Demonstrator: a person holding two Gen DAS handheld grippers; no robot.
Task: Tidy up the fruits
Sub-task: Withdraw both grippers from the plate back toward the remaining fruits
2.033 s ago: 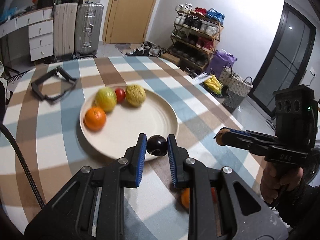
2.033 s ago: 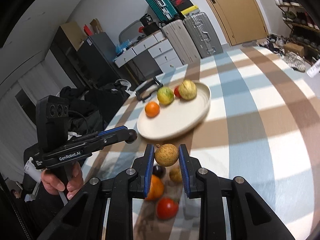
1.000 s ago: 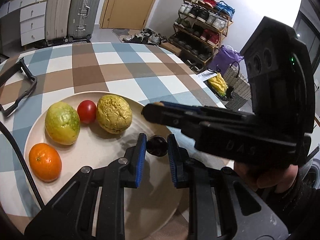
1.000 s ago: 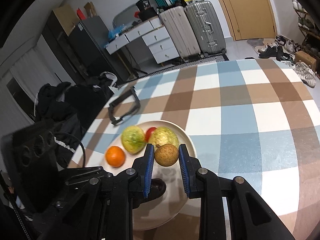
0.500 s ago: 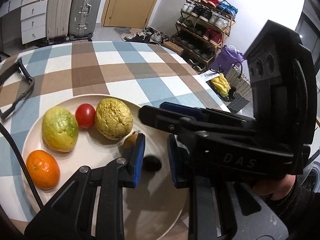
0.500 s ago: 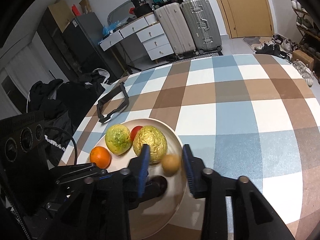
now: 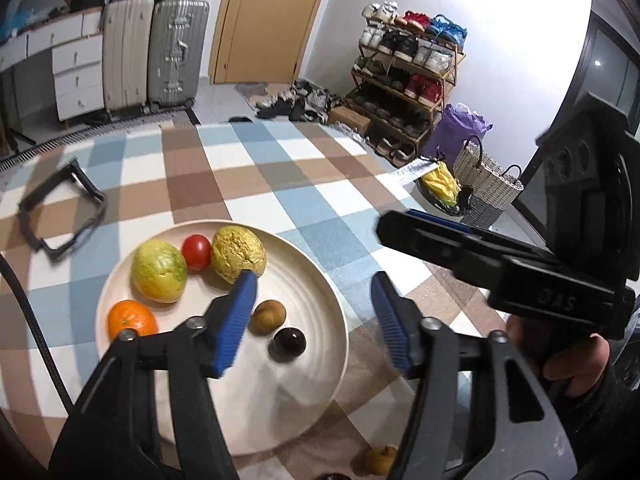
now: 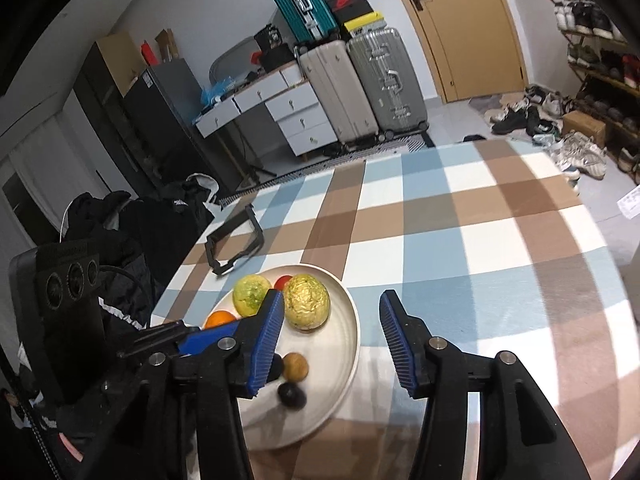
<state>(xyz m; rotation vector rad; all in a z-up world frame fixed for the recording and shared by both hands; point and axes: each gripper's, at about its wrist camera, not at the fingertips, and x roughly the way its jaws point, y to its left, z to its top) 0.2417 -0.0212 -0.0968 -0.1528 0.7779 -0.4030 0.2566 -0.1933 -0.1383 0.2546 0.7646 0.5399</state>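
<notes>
A cream plate (image 7: 320, 304) (image 8: 352, 344) on the checked tablecloth holds an orange (image 7: 132, 320), a yellow-green fruit (image 7: 158, 270), a small red tomato (image 7: 196, 251), a wrinkled yellow fruit (image 7: 238, 254) (image 8: 306, 306), a small brown fruit (image 7: 270, 317) (image 8: 295, 366) and a dark plum (image 7: 287, 343) (image 8: 291, 395). My left gripper (image 7: 312, 320) hangs above the plate's near right part, jaws opening, nothing between them. My right gripper (image 8: 328, 338) hovers over the plate's right rim, jaws opening and empty. Another brown fruit (image 7: 376, 460) lies on the cloth near the front edge.
A black rectangular frame (image 7: 60, 208) (image 8: 236, 246) lies on the table's far left. A hand (image 7: 560, 360) holds the right gripper's body at the right of the left wrist view. Suitcases (image 8: 360, 88), drawers and a shoe rack (image 7: 404, 80) stand beyond the table.
Both grippers opened and let go: the dark plum and the small brown fruit now lie on the plate. Both grippers have risen and drawn back from the plate.
</notes>
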